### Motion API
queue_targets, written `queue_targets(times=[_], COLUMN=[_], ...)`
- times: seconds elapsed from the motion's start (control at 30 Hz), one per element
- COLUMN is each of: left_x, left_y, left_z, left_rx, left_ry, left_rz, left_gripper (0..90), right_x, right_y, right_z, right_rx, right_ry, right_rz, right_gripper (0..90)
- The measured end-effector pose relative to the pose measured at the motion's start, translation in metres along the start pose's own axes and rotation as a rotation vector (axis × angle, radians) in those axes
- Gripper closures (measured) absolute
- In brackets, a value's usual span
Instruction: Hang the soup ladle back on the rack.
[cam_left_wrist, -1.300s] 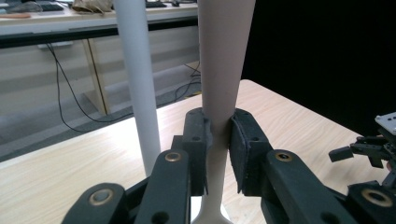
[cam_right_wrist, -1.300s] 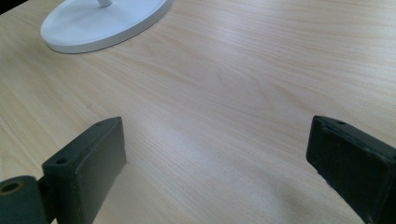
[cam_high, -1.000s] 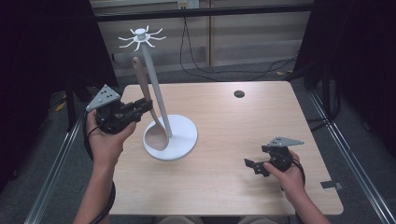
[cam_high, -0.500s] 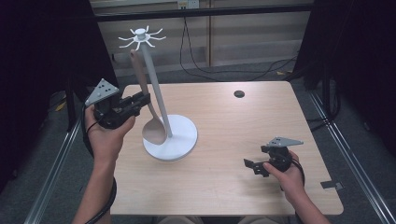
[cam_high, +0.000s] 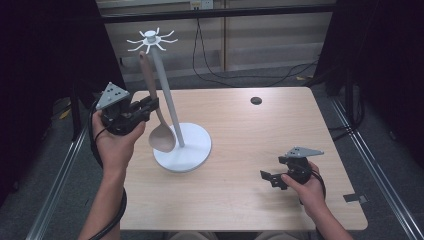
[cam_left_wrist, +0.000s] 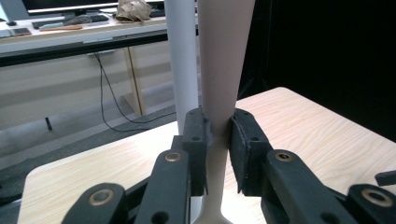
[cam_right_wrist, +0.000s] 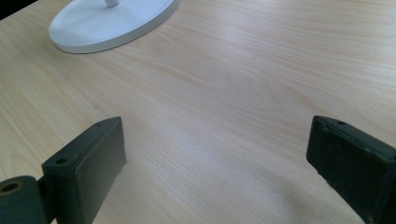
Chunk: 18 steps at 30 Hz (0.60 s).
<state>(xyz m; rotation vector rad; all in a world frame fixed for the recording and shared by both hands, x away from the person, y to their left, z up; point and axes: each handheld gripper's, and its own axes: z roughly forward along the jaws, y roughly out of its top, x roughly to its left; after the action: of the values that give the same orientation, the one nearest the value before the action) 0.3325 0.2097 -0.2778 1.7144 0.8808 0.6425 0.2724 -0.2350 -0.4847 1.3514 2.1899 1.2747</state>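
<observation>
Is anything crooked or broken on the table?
Nothing looks broken or spilled. The wooden spoon hangs tilted beside the white stand only because the left hand-held gripper is clamped on its handle. The right hand-held gripper rests open.

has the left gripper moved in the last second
Barely: the left gripper stays shut on the wooden spoon beside the white stand, having shifted only slightly up and left against the stand's base.

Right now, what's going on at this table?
A person's left tool is shut on the handle of a wooden spoon that hangs beside the pole of a white utensil stand, its bowl low over the round base. The handle's top is up at the stand's hooks. The right tool waits open, low over the table, holding nothing.
</observation>
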Motion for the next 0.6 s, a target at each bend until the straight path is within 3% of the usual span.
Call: queue_targets(times=[0.6], left_x=[0.001], left_y=[0.002], left_z=[0.013], left_rx=[0.009], left_ry=[0.036], left_rz=[-0.020], left_gripper=[77.5], right_x=[0.000], right_y=[0.000], right_z=[0.000], right_rx=[0.002], right_ry=[0.001], right_rz=[-0.002], right_gripper=[4.1])
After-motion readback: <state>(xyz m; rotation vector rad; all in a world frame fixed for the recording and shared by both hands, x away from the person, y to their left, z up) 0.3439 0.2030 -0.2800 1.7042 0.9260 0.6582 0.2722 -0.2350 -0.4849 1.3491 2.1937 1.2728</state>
